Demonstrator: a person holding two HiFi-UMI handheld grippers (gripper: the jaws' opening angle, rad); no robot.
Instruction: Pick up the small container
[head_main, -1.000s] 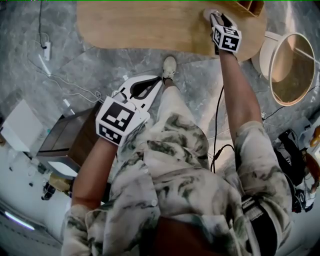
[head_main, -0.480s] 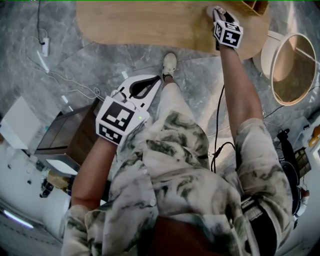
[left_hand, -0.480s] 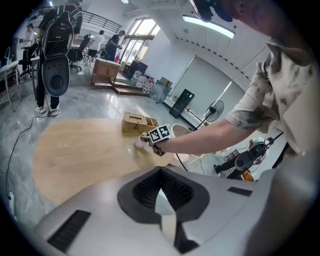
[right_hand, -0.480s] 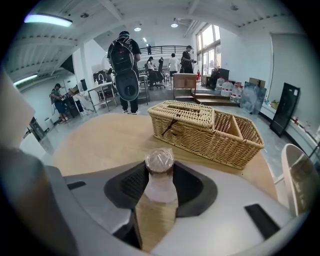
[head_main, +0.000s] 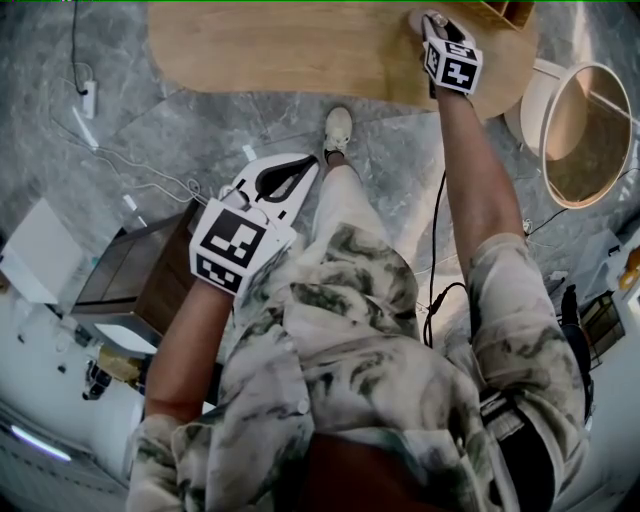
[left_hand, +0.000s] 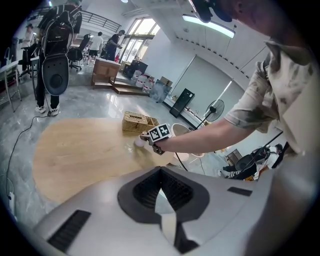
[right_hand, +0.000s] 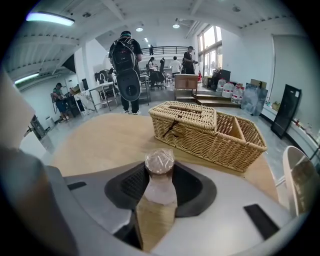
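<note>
The grasp is the step in hand: the right tongs (right_hand: 160, 192), jaws just now closing, look clenched on the small container (right_hand: 159, 162) at the far right of the wooden counter (right_hand: 100, 140) before the wicker basket (right_hand: 205, 130), so a steady upright lift should follow, while the left tongs (head_main: 312, 163) hang clenched and empty nearer the person.

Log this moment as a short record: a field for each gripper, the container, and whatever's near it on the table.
right gripper: jaws have just been closing, pads against the small container
small container: upright on the wooden table, film over its top
left gripper: shut, empty, held back from the table
wicker basket: behind the small container, not touching
</note>
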